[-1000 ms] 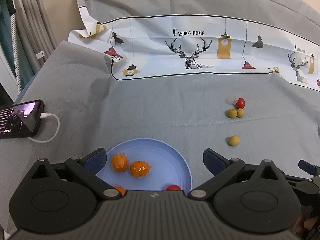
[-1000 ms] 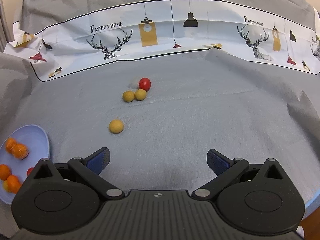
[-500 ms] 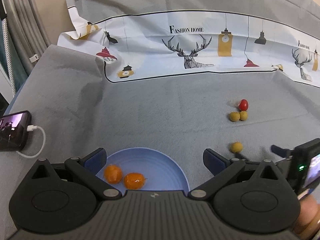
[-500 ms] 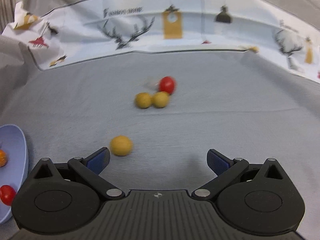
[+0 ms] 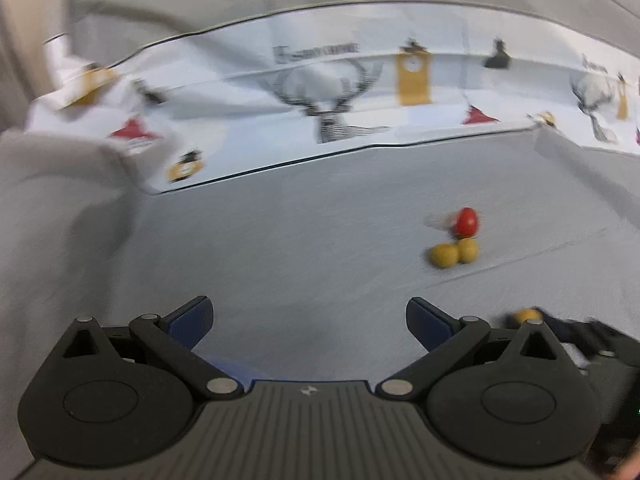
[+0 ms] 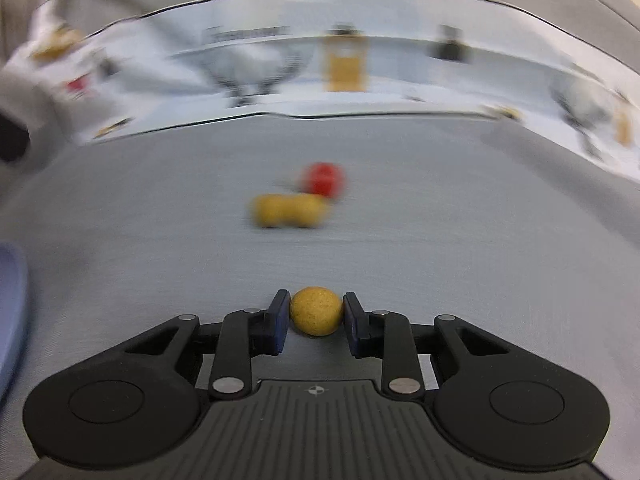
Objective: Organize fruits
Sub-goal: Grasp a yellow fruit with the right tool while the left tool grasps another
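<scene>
Between the blue pads of the right gripper [image 6: 316, 312], low in the right wrist view, sits a yellow ball-shaped fruit [image 6: 316, 311]; both pads press against its sides, so the gripper is clenched on it, just above the grey cloth [image 6: 460, 240]. Farther out, at about 12 o'clock from that fruit, lie two more yellow fruits [image 6: 290, 211] touching each other, blurred into one shape, with a red fruit [image 6: 323, 179] just behind them at 1 o'clock. At 9 o'clock, on the left edge of the same view, a sliver of the pale blue plate [image 6: 11, 312] shows; its contents are out of sight.

From the left wrist view, the left gripper [image 5: 309, 320] has its fingers spread wide with nothing between them, over bare grey cloth. The pair of yellow fruits and the red one lie at about 2 o'clock from it, well apart from its fingers. At 3 o'clock, past its right finger, the right gripper with its held fruit is seen blurred. A white printed cloth [image 5: 340, 92] with deer and lamp motifs runs across the far side.
</scene>
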